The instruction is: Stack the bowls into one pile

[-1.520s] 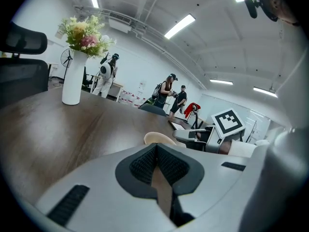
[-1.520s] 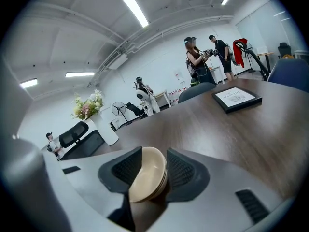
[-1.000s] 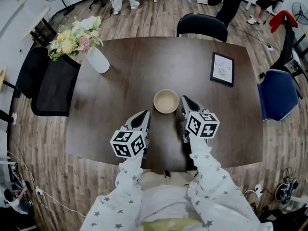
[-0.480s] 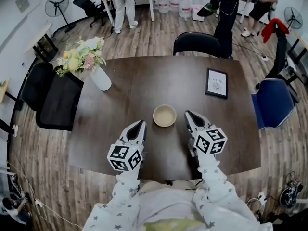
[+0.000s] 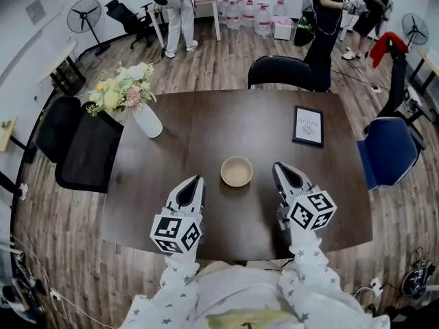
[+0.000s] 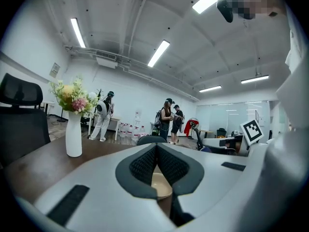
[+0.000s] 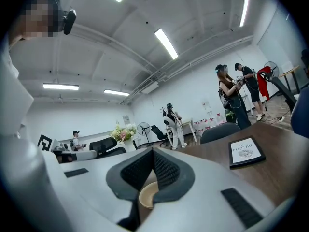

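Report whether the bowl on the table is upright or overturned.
Upright: the bowl rests on its base, rim up, hollow interior showing.

head view: high above, steeply down on the table [image 5: 206, 122]
left gripper view: low over table, near level, along own jaws, vase [image 6: 73, 134] at left
right gripper view: low, level, framed card [image 7: 246, 152] at right
shared: bowl [image 5: 236, 171] in all three, seen past the jaws in both gripper views
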The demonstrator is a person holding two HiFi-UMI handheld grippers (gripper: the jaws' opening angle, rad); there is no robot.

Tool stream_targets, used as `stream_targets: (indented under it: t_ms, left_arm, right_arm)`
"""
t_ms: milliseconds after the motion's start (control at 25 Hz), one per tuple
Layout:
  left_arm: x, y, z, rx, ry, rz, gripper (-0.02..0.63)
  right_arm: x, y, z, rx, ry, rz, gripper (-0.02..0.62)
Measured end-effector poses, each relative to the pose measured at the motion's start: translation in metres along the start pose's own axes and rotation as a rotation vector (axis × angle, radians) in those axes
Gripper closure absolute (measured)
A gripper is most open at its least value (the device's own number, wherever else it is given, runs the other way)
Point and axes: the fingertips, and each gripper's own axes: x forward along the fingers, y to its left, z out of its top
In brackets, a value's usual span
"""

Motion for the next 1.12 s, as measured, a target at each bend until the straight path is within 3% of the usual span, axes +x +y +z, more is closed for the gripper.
stream_targets:
  t_ms: [520,1120]
  left_arm:
    - [-0.010,0.020,0.019,0.029,-0.046,0.074,0.581]
    - [-0.013,0.028,0.022,0.052,-0.050,0.103,0.581]
  right_arm:
    - [-0.009,0.008,0.020,-0.069,-0.042,0.011,0.574]
    - [-0.018,-0.002,0.024,-0.063,-0.095,-0.036,0.574]
